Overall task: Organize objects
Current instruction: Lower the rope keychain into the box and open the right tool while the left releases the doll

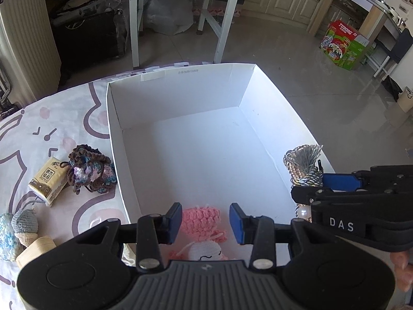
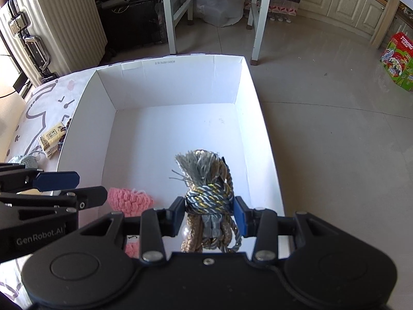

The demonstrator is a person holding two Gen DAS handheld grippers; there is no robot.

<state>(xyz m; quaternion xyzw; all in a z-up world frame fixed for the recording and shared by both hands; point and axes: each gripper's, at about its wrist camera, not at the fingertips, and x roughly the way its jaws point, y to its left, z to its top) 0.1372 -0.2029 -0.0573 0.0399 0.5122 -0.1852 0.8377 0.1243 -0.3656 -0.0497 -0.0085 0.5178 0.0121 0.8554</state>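
Both loads hang over the near end of the empty white cardboard box (image 2: 165, 87), the left gripper (image 1: 204, 223) pinching a pink crocheted doll (image 1: 201, 217) and the right gripper (image 2: 210, 215) pinching a grey-gold tasselled cord bundle (image 2: 206, 180); next, probably, lower and release.

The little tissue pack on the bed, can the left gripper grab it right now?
Probably not yet: the left gripper is shut on the pink crochet toy over the white box. The tissue pack lies uncovered outside the box.

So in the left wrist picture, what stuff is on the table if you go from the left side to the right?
Blue flowered pouch → grey crochet ice cream → tissue pack → brown and purple crochet pouch → white box → pink crochet doll → grey and gold tassel cord.
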